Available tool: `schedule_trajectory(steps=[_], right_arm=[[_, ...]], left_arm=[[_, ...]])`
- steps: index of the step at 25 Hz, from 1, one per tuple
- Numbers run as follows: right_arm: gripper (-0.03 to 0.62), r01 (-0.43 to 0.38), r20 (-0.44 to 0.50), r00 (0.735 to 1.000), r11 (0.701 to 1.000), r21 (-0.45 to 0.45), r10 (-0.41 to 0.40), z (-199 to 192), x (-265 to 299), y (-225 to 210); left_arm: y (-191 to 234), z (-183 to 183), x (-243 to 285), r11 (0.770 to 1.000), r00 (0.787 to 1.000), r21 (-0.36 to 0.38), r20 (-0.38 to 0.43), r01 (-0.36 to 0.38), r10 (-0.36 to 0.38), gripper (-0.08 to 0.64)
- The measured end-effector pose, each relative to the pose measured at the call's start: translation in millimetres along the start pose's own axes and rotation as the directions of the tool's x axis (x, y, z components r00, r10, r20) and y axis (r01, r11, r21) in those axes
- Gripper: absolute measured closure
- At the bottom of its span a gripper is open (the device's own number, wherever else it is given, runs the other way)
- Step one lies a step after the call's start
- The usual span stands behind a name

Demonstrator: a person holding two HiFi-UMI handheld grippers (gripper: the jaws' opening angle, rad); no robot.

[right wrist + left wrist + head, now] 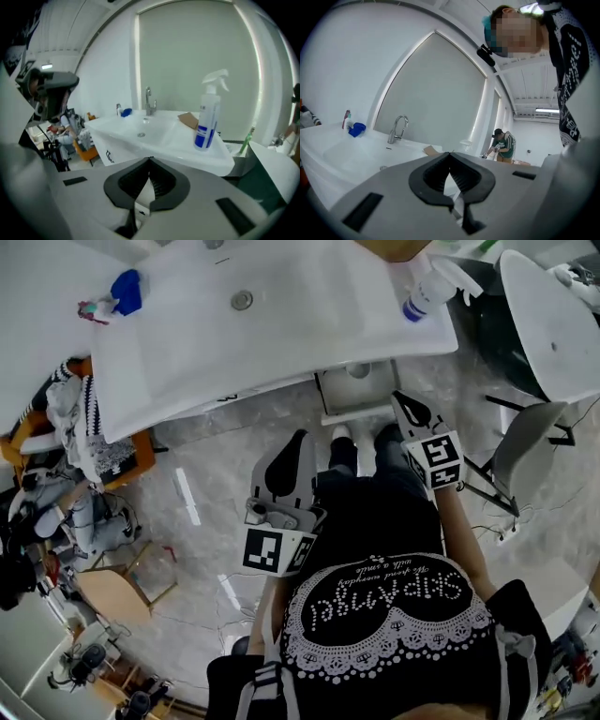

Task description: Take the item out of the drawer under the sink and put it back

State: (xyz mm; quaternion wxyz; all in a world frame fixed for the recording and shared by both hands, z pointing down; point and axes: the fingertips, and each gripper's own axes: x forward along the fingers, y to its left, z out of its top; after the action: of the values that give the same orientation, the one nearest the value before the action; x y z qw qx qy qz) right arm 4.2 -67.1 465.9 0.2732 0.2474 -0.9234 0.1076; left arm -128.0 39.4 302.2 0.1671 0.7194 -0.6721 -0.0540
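Left gripper (450,153) and right gripper (150,159) are both clenched on nothing near the sink (159,133), whose drawer (108,157) looks shut, so the task seems either unstarted or finished.

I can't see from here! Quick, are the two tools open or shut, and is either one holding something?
Left tool: closed, holding nothing.
Right tool: closed, holding nothing.

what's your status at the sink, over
Jaws shut, empty, on left gripper and right gripper, both facing the sink. Below it the drawer looks pulled out, item not made out. Nothing seen in the way.
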Motion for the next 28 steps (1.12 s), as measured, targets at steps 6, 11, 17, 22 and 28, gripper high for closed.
schedule_trajectory(steps=[6,11,17,22,28], right_arm=[[0.574,0.111,0.158,0.980,0.992,0.060,-0.119,50,-61,-15],[0.574,0.148,0.270,0.948,0.985,0.084,-0.165,84,-100,-9],[0.574,0.148,0.344,0.919,0.976,0.158,-0.195,99,-131,-5],[0.574,0.102,0.379,0.911,0.980,0.169,-0.160,110,-137,10],[0.574,0.110,0.391,0.907,0.985,0.132,-0.154,120,-137,19]], left_arm=[[-5,22,14,0.988,0.987,-0.021,0.032,0.156,-0.155,0.557],[-3,43,14,0.959,0.959,-0.029,0.046,0.282,-0.281,0.557],[13,59,17,0.958,0.956,0.019,0.062,0.286,-0.286,0.557],[12,69,27,0.955,0.950,0.000,0.099,0.296,-0.295,0.557],[2,74,29,0.944,0.940,-0.008,0.100,0.330,-0.327,0.557]])
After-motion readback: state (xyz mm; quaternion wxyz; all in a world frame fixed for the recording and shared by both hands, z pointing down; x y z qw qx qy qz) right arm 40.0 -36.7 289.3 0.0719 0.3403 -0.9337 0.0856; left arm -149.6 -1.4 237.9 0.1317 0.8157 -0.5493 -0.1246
